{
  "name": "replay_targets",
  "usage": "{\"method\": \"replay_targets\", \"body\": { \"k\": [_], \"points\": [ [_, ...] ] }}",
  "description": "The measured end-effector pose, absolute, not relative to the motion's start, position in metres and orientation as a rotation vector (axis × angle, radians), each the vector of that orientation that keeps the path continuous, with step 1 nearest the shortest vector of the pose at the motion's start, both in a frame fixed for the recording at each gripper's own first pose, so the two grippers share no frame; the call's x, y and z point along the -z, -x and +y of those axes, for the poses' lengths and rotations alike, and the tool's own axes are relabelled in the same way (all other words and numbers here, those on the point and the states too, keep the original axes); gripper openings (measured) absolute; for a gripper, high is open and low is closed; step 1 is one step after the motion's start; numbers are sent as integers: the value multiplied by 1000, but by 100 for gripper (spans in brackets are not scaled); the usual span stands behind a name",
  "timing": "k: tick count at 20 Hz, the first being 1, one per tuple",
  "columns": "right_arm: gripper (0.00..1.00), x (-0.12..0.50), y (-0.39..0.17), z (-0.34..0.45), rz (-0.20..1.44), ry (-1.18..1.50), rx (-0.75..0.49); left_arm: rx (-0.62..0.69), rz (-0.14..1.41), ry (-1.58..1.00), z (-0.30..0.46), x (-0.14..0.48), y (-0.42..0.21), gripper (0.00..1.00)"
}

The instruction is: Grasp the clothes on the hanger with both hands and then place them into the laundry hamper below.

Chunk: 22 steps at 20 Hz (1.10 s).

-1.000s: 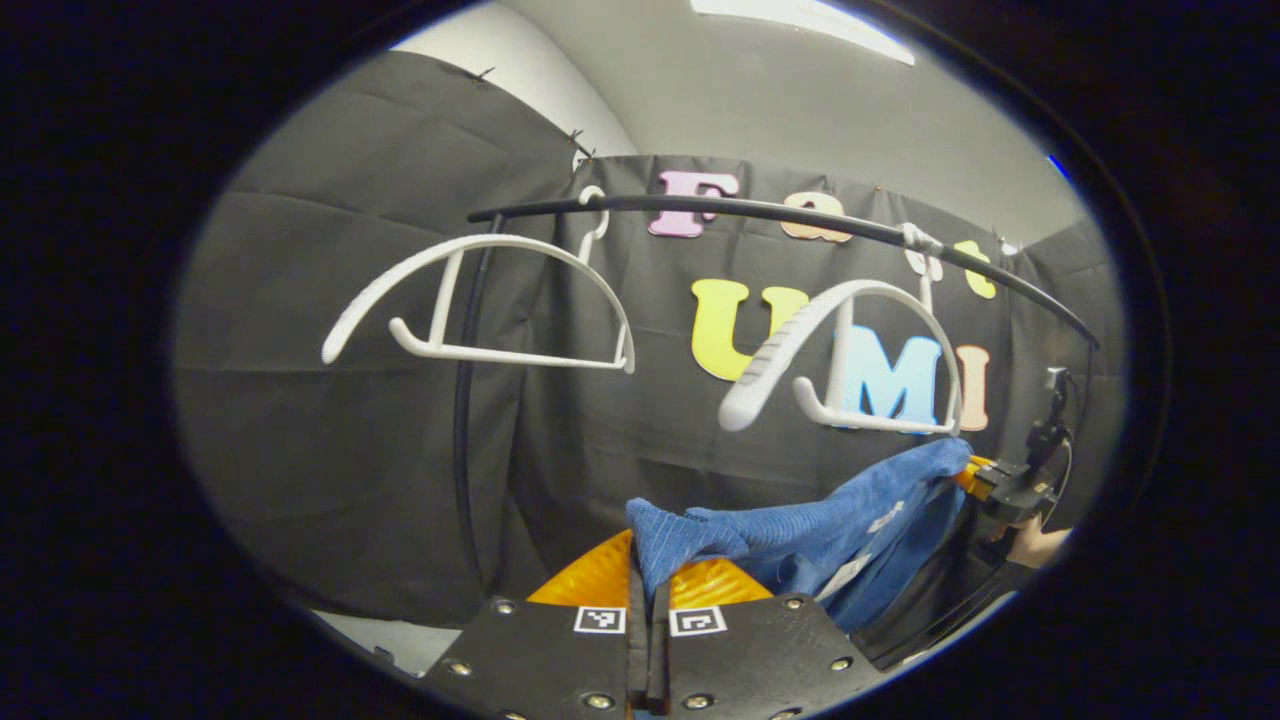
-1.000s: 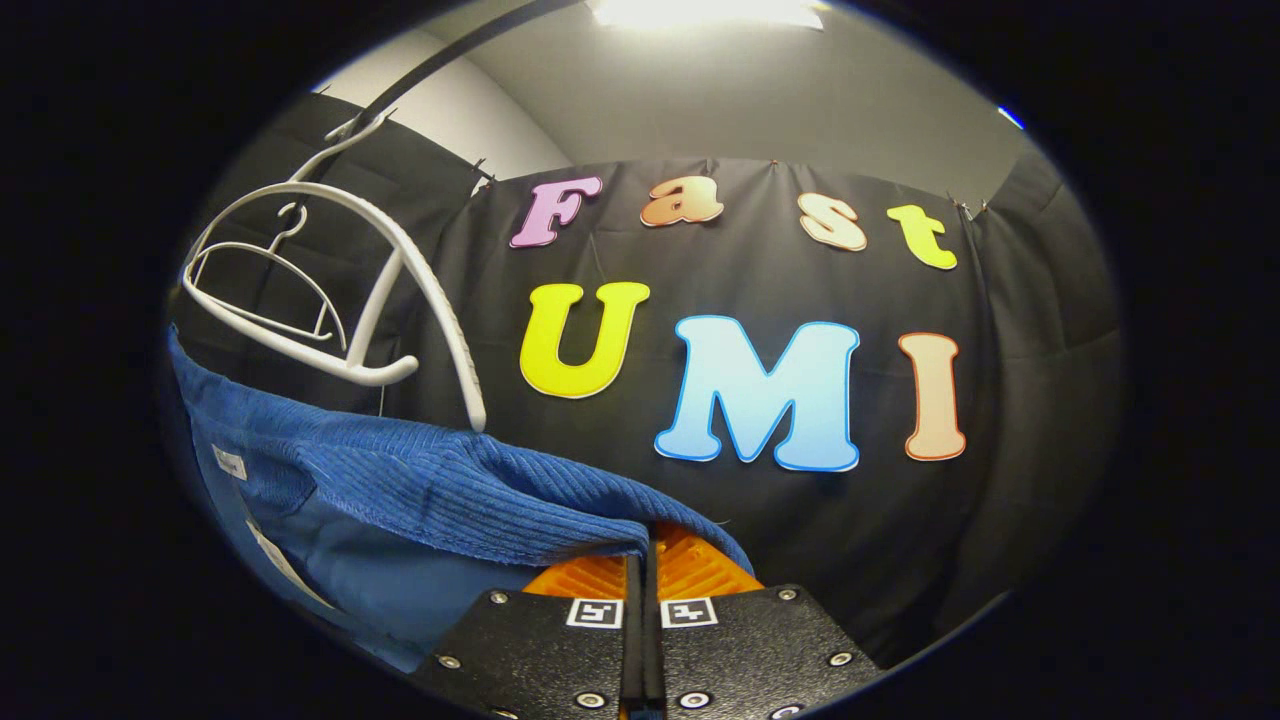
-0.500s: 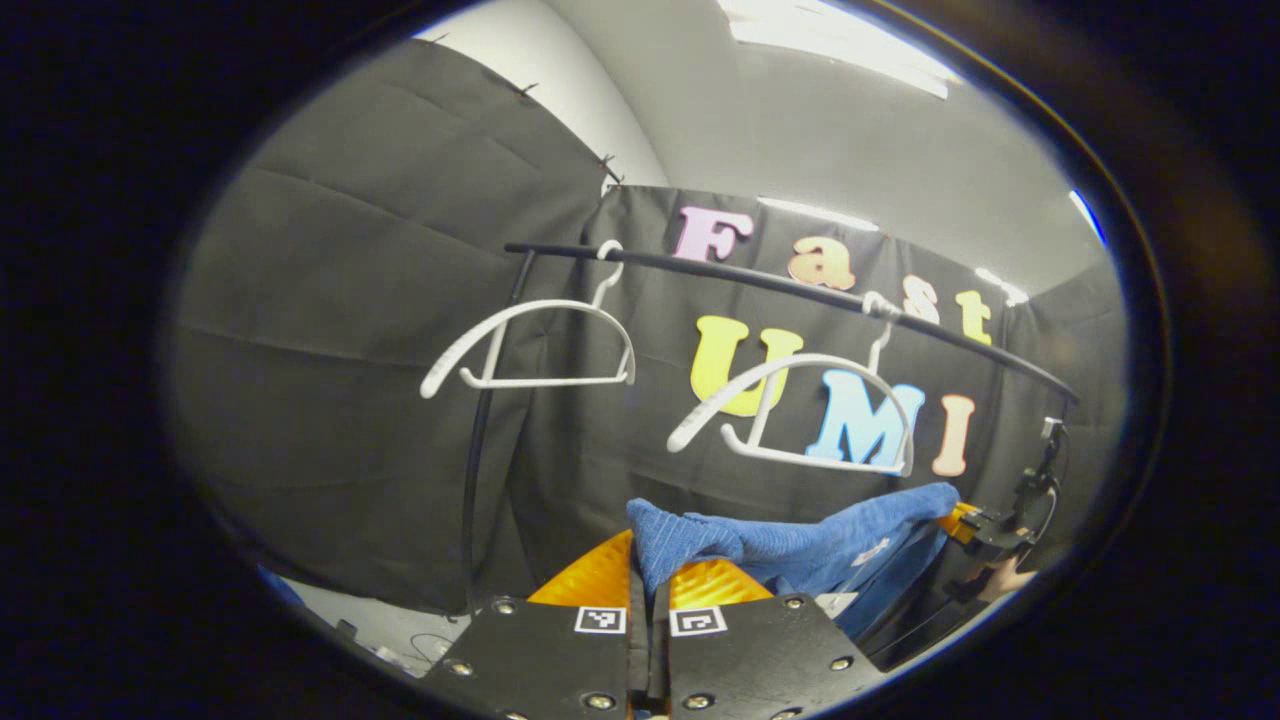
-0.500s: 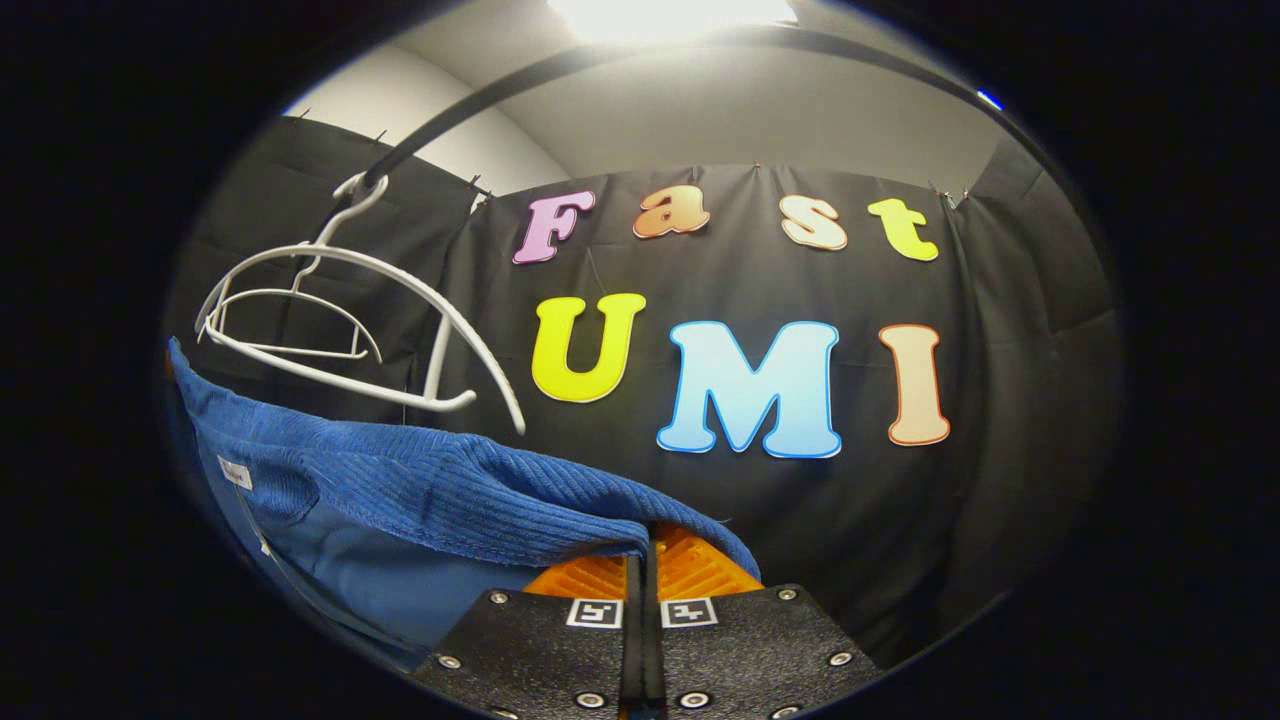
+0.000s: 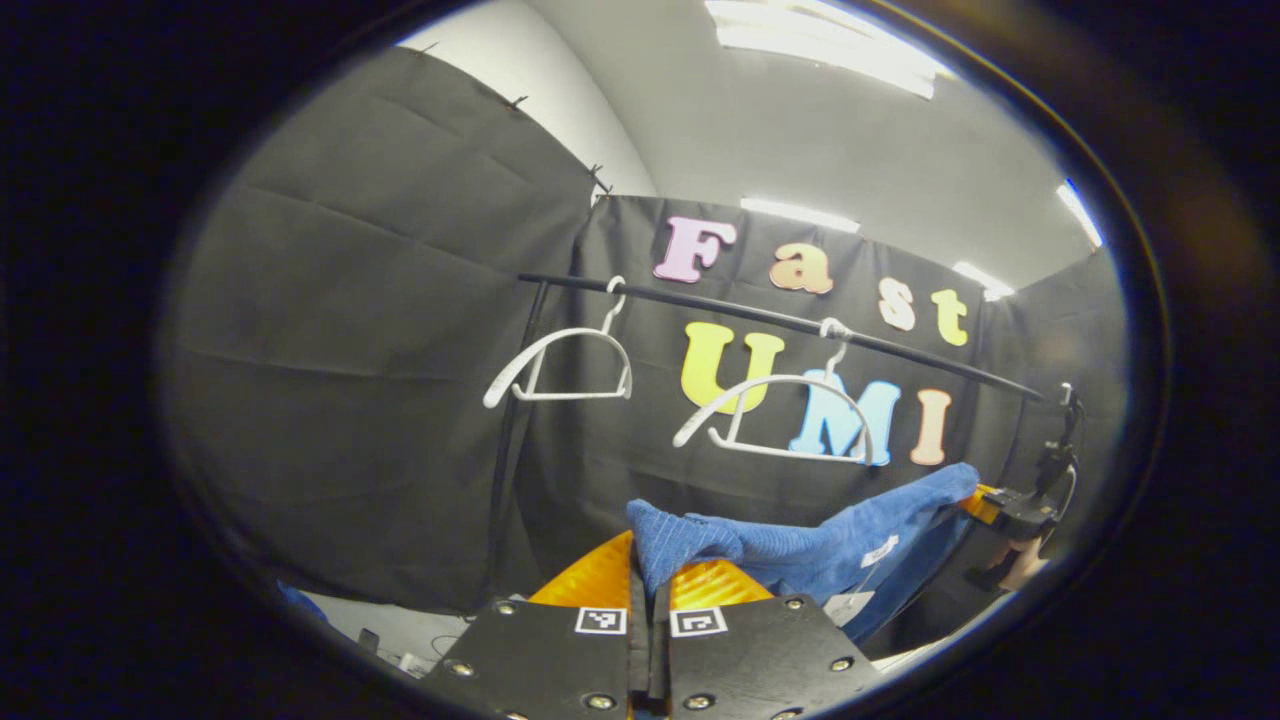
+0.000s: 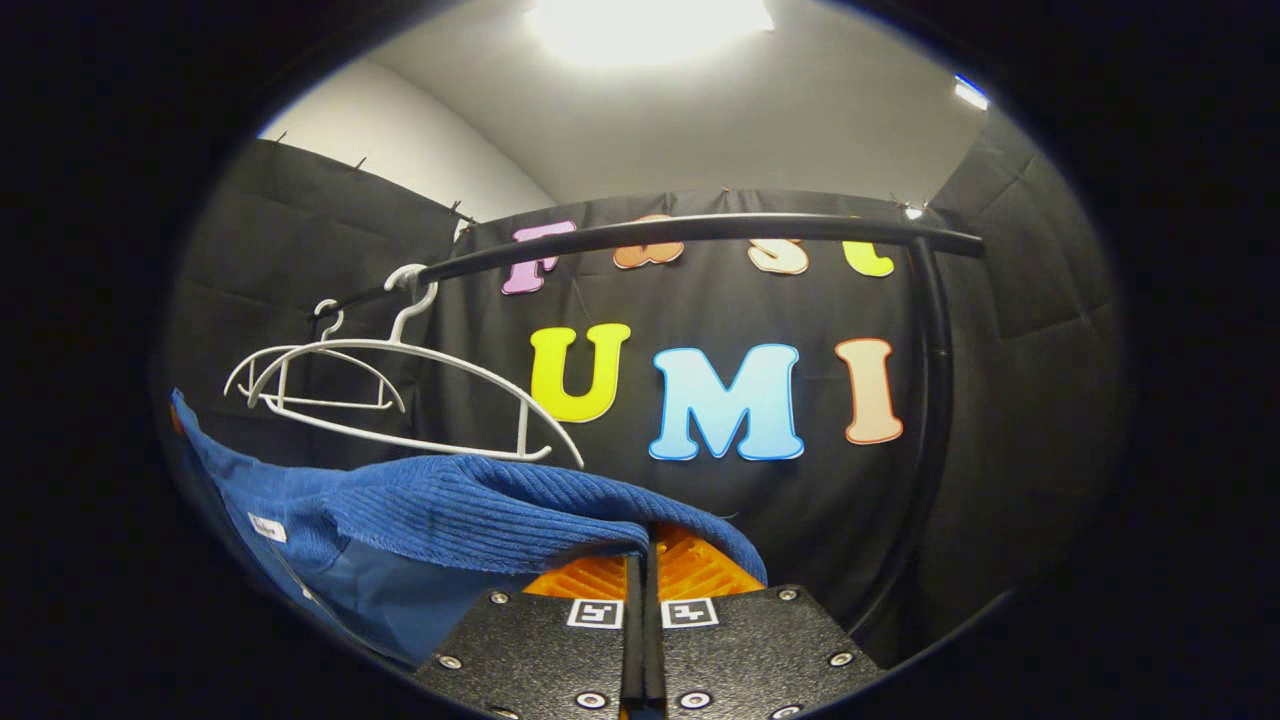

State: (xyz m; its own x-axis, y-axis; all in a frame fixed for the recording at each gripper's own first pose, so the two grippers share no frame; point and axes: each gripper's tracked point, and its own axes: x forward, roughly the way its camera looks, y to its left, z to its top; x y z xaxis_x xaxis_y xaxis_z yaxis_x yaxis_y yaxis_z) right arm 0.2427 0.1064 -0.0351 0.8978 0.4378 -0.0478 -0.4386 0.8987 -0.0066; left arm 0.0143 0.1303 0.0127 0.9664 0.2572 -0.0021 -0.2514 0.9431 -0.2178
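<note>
Blue garment [image 5: 800,550] off white hangers [image 5: 775,415] — pinched by both hand-held grippers

Left tongs [image 5: 650,590] clamped together, pointing forward and level. Right tongs [image 6: 646,560] likewise clamped; hand [image 5: 1022,568] visible behind them.

Both gripper views look slightly upward from below the rail [image 5: 780,320], apparently near; the two hangers [image 6: 400,385] appear mid-frame left, upper-left right.
</note>
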Motion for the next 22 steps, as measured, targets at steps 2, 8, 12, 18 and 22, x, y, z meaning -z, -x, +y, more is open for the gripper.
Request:
{"method": "replay_targets", "body": {
  "k": [2,8,12,18,22],
  "points": [
    [0,52,-206,98,167,-17,-386,-218,10,238,140,-11,-6,4],
    [0,59,-94,92,265,-27,-289,-17,111,60,137,28,35,1],
    [0,81,-41,118,326,-21,-291,93,208,54,108,88,37,1],
    [0,185,14,148,578,43,-364,147,378,118,74,183,8,6],
    [0,253,26,141,685,63,-346,162,468,76,58,243,-2,1]
  ]
}}
